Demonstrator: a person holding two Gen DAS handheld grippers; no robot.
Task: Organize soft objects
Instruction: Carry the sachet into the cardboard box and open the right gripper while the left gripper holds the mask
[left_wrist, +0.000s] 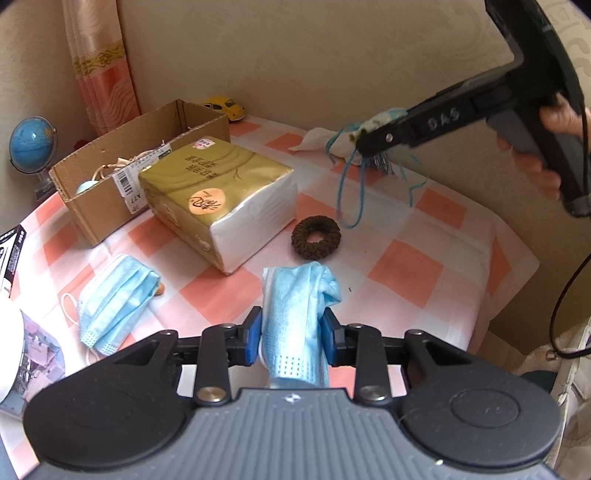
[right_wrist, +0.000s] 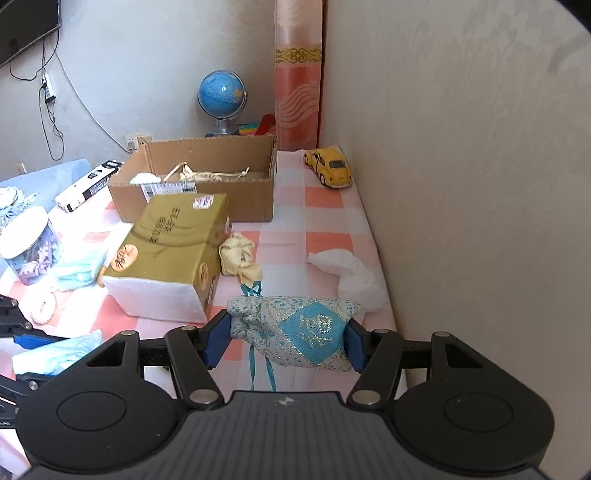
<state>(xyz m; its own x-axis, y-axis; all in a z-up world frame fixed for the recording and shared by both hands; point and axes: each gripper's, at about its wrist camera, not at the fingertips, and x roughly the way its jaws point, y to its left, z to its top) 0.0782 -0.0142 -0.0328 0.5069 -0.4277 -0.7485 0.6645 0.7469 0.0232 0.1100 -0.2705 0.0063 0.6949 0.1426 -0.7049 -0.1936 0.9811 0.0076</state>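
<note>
Left gripper (left_wrist: 291, 334): blue pads closed onto a folded blue face mask (left_wrist: 295, 314), pinched across its width. Mask is pale blue, pleated, with a dotted weld strip at its near end; its long axis runs straight ahead along the fingers, and the far end flops over beyond the tips, above the checked tablecloth (left_wrist: 424, 258).

Right gripper (right_wrist: 286, 341): pads closed on both ends of an embroidered pouch (right_wrist: 295, 332), which fills the gap. Pouch is teal and silver brocade with a diamond panel; long axis lies crosswise between the pads, the gathered neck at the left pad, and teal drawstrings (right_wrist: 262, 365) hang below.

Ahead of left gripper: brown scrunchie (left_wrist: 316, 236) just beyond the mask's tip; second face mask (left_wrist: 114, 302) lying flat to the left; gold tissue pack (left_wrist: 218, 199) ahead-left, cardboard box (left_wrist: 110, 195) behind it.

Ahead of right gripper: white crumpled cloth (right_wrist: 351, 275) just beyond the pouch, cream cloth (right_wrist: 238, 258) ahead-left.
</note>
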